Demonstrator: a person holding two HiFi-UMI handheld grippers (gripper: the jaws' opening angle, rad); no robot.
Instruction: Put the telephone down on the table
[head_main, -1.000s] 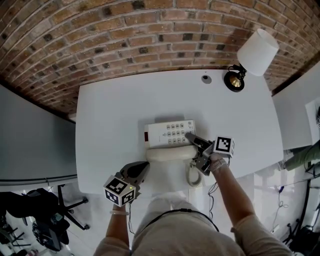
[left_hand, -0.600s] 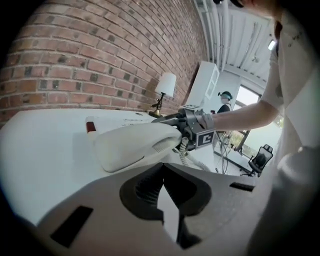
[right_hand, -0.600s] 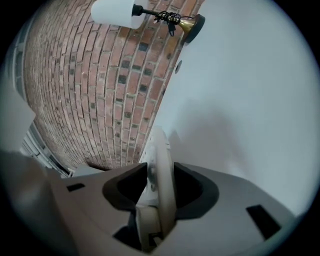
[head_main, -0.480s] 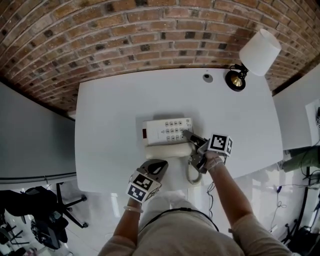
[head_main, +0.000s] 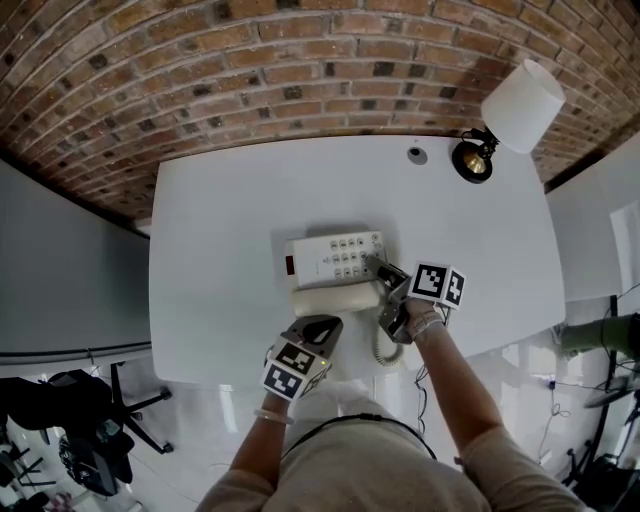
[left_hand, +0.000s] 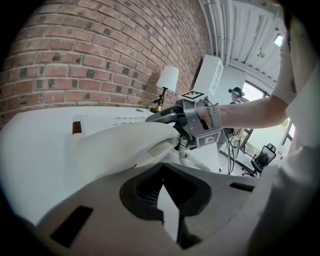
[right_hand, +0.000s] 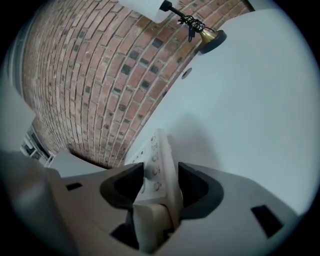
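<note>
The telephone (head_main: 335, 260) lies flat on the white surface (head_main: 220, 220), close to the middle of its near edge, keypad up, with its handset (head_main: 336, 298) along its near side. The right claw (head_main: 381, 292) straddles the telephone's right end; its jaws are opening, with a gap on one side of the telephone's body. A coiled cord (head_main: 383, 349) hangs off the near edge just beside it. The left claw (left_hand: 162, 184) is fully closed on nothing, its tip just near of the handset. A lamp (head_main: 505, 115) stands at the far right corner, below a brick wall (head_main: 250, 60).
</note>
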